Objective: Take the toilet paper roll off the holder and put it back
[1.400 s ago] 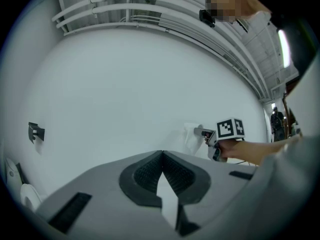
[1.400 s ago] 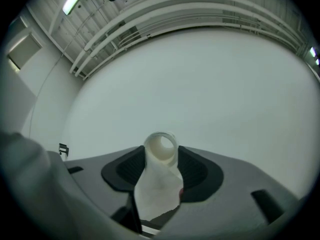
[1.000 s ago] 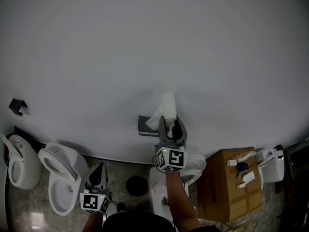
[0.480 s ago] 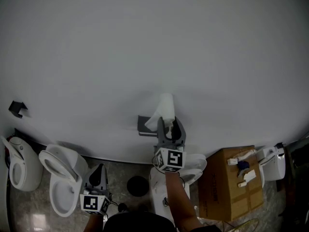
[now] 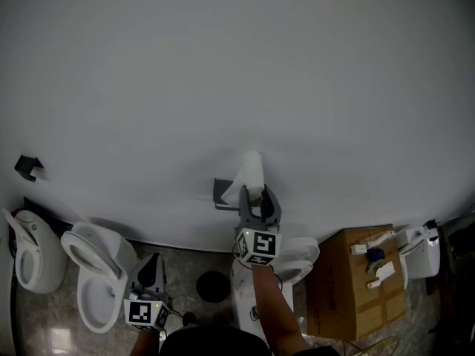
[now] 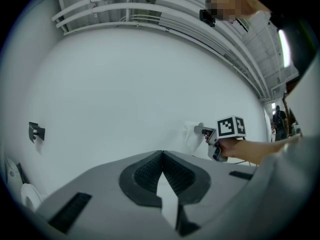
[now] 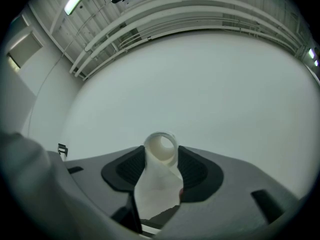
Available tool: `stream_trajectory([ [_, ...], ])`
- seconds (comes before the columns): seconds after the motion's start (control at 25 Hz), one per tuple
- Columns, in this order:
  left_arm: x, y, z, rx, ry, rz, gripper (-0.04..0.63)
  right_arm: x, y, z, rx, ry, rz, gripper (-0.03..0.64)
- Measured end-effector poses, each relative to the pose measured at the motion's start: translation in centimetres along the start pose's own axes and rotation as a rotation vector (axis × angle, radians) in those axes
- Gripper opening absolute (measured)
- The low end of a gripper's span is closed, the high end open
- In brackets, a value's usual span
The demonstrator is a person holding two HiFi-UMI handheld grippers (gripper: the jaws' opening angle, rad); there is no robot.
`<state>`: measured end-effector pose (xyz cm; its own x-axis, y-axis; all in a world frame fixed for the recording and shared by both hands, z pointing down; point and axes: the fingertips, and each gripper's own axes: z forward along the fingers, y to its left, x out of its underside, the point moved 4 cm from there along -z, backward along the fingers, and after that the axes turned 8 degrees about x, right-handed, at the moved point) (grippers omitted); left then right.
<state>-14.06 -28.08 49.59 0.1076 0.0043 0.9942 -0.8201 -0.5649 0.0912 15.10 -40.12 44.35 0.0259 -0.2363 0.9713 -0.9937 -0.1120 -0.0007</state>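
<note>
On my left, my left gripper (image 5: 152, 264) hangs low near a white toilet (image 5: 93, 269). Its fingers (image 6: 142, 174) are pressed together with nothing in them. Further right, the dark holder (image 5: 220, 192) is on the white wall (image 5: 237, 65). Just beside it, my right gripper (image 5: 260, 202) squeezes the toilet paper roll (image 5: 253, 170), which sticks up past the fingers.

No legible text or signs

Matt paper roll (image 7: 161, 151), smooth matt wall (image 5: 223, 65)
</note>
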Motion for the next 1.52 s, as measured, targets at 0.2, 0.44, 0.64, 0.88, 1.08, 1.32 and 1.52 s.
stream_trajectory([
  [0.2, 0.2, 0.1, -0.2, -0.017, 0.04, 0.009, 0.003, 2.0, 0.0, 0.0, 0.005, 0.043, -0.005, 0.207],
  [0.44, -0.8, 0.2, -0.3, -0.018, 0.015, 0.014, 0.003, 5.5, 0.1, -0.1, 0.016, 0.116, -0.023, 0.207],
  [0.64, -0.1, 0.8, -0.5, -0.026, 0.015, 0.032, 0.003, 7.9, 0.0, -0.1, 0.018, 0.172, -0.028, 0.207],
  [0.88, 0.1, 1.1, -0.4, -0.03, 0.019, 0.019, 0.003, 10.1, 0.0, 0.1, 0.02, 0.224, -0.036, 0.207],
  [1.08, 0.2, 1.4, -0.5, -0.03, 0.021, 0.019, 0.003, 11.9, 0.1, 0.1, 0.022, 0.266, -0.041, 0.207],
  [1.32, -0.8, 1.5, -0.6, -0.052, 0.022, 0.018, 0.003, 13.5, 0.2, 0.1, 0.026, 0.307, -0.039, 0.207],
  [1.52, 0.4, 1.8, -1.3, -0.038, 0.031, 0.018, 0.003, 14.0, 0.3, 0.1, 0.025, 0.322, -0.036, 0.207],
])
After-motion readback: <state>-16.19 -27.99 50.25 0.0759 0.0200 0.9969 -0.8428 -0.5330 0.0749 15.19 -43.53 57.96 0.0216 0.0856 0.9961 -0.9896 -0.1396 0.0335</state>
